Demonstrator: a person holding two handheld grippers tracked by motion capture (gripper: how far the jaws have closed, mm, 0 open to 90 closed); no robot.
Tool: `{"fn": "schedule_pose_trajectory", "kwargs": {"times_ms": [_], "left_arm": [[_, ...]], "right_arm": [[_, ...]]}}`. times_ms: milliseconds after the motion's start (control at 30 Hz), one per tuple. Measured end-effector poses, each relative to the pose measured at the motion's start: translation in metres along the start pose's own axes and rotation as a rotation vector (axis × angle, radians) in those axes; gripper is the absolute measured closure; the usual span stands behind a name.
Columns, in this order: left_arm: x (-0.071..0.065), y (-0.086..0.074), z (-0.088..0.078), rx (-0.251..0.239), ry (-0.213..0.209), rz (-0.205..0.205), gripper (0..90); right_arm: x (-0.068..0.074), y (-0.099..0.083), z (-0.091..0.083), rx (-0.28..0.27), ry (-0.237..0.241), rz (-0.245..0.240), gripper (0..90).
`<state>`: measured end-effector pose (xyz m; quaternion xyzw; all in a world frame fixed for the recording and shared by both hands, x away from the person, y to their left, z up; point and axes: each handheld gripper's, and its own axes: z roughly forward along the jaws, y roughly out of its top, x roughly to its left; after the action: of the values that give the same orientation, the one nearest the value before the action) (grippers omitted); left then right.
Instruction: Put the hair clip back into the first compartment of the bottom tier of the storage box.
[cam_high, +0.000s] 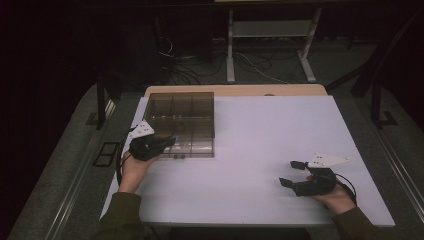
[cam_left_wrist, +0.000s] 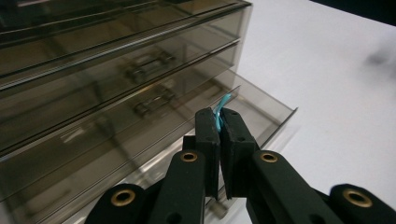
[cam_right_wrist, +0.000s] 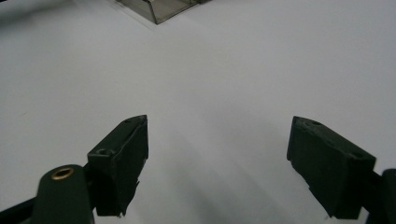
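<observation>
A: What is the left gripper (cam_left_wrist: 219, 122) doing?

B: Its two black jaws are pressed together on a thin blue strip (cam_left_wrist: 221, 111), which sticks up and curls out past the tips. In the high view that gripper (cam_high: 169, 142) sits at the near left corner of the smoky clear drawer cabinet (cam_high: 182, 122), with the left hand (cam_high: 134, 167) behind it.

A: And what lies ahead of those jaws?

B: The cabinet's stacked drawer fronts (cam_left_wrist: 116, 70), each with a small handle, are just beyond and to the left of the tips. The lowest drawer (cam_left_wrist: 254, 109) is pulled out, and the strip hangs right over its open tray. I cannot tell whether the strip touches the drawer.

A: The right gripper?

B: The right gripper (cam_right_wrist: 217, 163) has its jaws spread wide with nothing between them, just bare white table (cam_right_wrist: 224, 70) ahead. A corner of the cabinet (cam_right_wrist: 161, 9) shows far off, up and to the left of its tips. From above, the right gripper (cam_high: 292, 173) rests near the table's front edge in the right hand (cam_high: 336, 197), well apart from the cabinet.
</observation>
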<state>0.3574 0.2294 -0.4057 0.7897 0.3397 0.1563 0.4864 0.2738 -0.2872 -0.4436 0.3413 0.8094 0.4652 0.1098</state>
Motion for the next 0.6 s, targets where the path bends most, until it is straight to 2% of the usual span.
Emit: {"fn": "schedule_pose_trajectory", "kwargs": {"times_ms": [333,600], "left_arm": [[0.013,-0.006,-0.011,-0.007,0.052,-0.022,85.4],[0.022,-0.011,-0.017,0.008,0.092,-0.033,85.4]], "right_arm": [[0.000,0.000,0.000,0.001,0.002,0.001,19.8],[0.000,0.000,0.001,0.003,0.004,-0.002,19.8]]}}
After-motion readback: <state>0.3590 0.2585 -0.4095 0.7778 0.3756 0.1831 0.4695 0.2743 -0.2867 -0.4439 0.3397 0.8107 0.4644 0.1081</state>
